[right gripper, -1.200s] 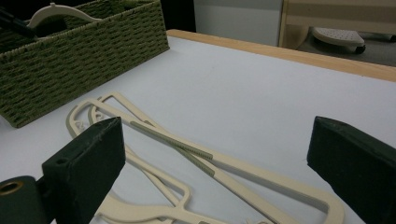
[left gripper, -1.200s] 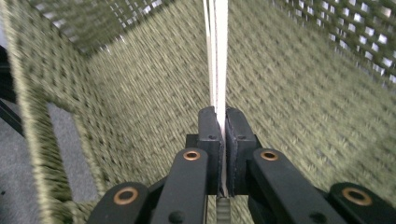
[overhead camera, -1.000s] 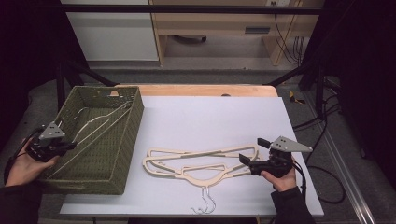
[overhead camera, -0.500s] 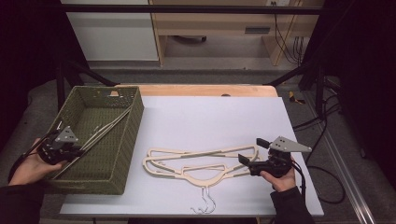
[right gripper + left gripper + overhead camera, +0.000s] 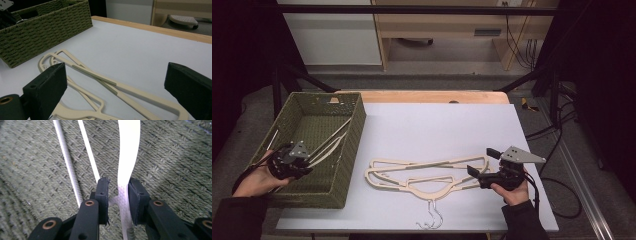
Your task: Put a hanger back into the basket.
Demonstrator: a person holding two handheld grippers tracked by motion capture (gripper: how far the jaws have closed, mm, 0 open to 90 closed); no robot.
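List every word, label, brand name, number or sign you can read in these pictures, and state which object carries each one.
None: no readable text, number or sign appears on anything.
The green woven basket is plain weave, with no tag.
The cream hangers on the table and the hanger in the basket bear no marks.
The white table is blank.
The black pads carry no lettering.
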